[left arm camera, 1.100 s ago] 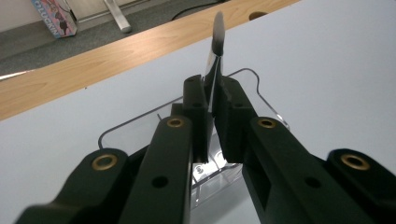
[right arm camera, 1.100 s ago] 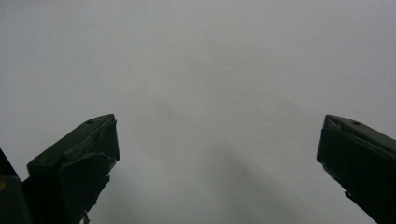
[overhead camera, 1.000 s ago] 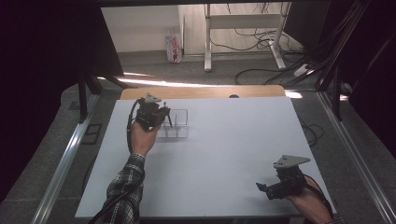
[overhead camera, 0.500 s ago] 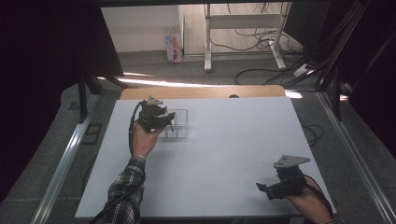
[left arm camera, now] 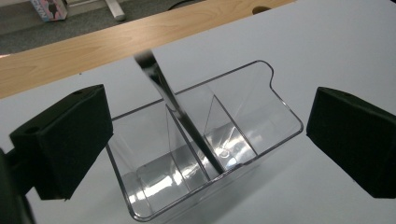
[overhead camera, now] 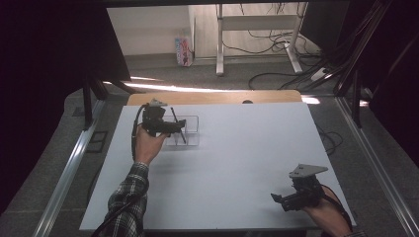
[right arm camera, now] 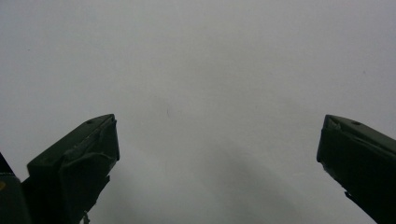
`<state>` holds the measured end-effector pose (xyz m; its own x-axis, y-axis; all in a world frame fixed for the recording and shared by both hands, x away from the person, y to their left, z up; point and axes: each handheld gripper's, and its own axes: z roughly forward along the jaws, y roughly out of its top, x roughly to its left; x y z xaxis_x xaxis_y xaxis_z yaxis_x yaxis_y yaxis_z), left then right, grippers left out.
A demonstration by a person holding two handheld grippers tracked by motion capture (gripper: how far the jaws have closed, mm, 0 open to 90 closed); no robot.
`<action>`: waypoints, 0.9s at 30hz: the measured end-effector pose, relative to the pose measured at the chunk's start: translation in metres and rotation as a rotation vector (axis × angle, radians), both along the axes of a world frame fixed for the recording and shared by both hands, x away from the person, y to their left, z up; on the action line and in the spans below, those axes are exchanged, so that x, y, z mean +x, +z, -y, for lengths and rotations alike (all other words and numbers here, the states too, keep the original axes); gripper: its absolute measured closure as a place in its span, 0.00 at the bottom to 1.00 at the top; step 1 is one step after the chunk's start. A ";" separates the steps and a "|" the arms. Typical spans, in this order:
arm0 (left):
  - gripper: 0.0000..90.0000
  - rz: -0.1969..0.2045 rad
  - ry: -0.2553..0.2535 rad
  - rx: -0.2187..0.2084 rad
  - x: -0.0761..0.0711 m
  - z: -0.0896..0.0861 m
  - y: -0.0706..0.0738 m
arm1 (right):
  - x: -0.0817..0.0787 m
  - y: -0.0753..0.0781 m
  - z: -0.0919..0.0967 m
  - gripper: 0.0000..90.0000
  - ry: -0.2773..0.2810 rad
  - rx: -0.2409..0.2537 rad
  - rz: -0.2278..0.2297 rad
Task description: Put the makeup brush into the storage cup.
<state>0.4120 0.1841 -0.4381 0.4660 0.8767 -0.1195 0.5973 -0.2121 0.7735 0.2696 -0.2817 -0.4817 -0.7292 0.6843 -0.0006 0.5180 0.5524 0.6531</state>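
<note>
A clear plastic organizer (overhead camera: pixel 190 133) (left arm camera: pixel 280 105) with thin dividers stands on the white table at the far left. A slim dark glossy stick (overhead camera: pixel 179 126) (left arm camera: pixel 180 114) leans in it, lower end on its floor beside a divider; which compartment I cannot tell. My left gripper (overhead camera: pixel 174 126) (left arm camera: pixel 210 135) hovers right at the organizer. Its jaws have just been opening and now stand wide, the stick between them untouched by either pad. My right gripper (overhead camera: pixel 279 200) (right arm camera: pixel 217 154) rests open at the near right with only bare table between its pads.
A wooden board (overhead camera: pixel 212 97) borders the far edge of the white table (overhead camera: pixel 237 158). Metal rails (overhead camera: pixel 64 173) run along both sides. Cables and desk legs (overhead camera: pixel 220 44) lie on the floor beyond.
The left jaws went from shut on the dark stick to wide open, leaving the stick leaning in the organizer. The right gripper has not moved.
</note>
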 end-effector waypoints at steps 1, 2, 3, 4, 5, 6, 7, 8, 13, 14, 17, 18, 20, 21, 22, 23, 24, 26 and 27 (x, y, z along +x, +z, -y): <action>0.01 0.001 -0.001 -0.009 0.000 0.000 0.001 | 0.000 0.000 0.000 0.00 0.000 0.000 0.000; 0.01 0.003 -0.001 -0.010 -0.001 0.000 0.001 | 0.000 0.000 0.000 0.00 0.000 0.000 0.000; 0.01 0.001 -0.005 -0.015 -0.001 -0.001 0.002 | 0.000 0.000 0.000 0.00 0.002 -0.002 0.002; 0.01 -0.003 -0.009 -0.022 -0.002 -0.001 0.002 | 0.000 0.000 0.000 0.00 0.002 -0.001 0.002; 0.01 -0.002 -0.010 -0.023 -0.002 -0.001 0.002 | 0.000 0.000 0.000 0.00 0.002 -0.001 0.002; 0.01 0.003 -0.009 -0.020 -0.003 -0.001 0.003 | 0.000 0.000 0.000 0.00 0.001 -0.002 0.003; 0.01 0.003 -0.014 -0.017 -0.003 -0.001 0.003 | 0.000 0.000 0.000 0.00 0.002 -0.001 0.003; 0.01 0.004 -0.019 -0.015 -0.003 -0.001 0.003 | 0.000 0.000 0.000 0.00 0.002 -0.001 0.003; 0.00 0.008 -0.028 0.000 -0.006 -0.002 0.005 | 0.000 0.001 0.000 0.00 0.000 -0.001 0.007; 0.00 0.008 -0.031 0.000 -0.007 -0.002 0.005 | 0.000 0.001 0.000 0.00 0.000 -0.001 0.008; 0.00 0.003 -0.037 -0.008 -0.009 -0.004 0.004 | -0.001 0.001 0.000 0.00 -0.001 -0.003 0.010; 0.00 0.004 -0.040 -0.008 -0.010 -0.005 0.004 | -0.001 0.001 0.000 0.00 -0.002 -0.003 0.010; 0.00 0.001 -0.045 0.001 -0.011 -0.006 0.005 | -0.001 0.001 0.000 0.00 -0.003 -0.003 0.011; 0.00 0.002 -0.045 0.004 -0.012 -0.006 0.005 | -0.001 0.001 0.000 0.00 -0.003 -0.003 0.013; 0.00 0.003 -0.046 0.003 -0.013 -0.007 0.005 | -0.001 0.001 0.000 0.00 -0.004 -0.004 0.014; 0.00 0.003 -0.047 -0.001 -0.014 -0.007 0.005 | -0.001 0.001 0.000 0.00 -0.006 -0.005 0.015; 0.00 0.002 -0.050 -0.004 -0.014 -0.007 0.005 | -0.001 0.001 0.001 0.00 -0.007 -0.006 0.015; 0.00 0.000 -0.057 -0.002 -0.015 -0.007 0.005 | 0.000 0.001 0.000 0.00 -0.005 -0.006 0.011; 0.00 0.000 -0.063 0.001 -0.016 -0.007 0.006 | -0.001 0.001 0.000 0.00 -0.005 -0.007 0.011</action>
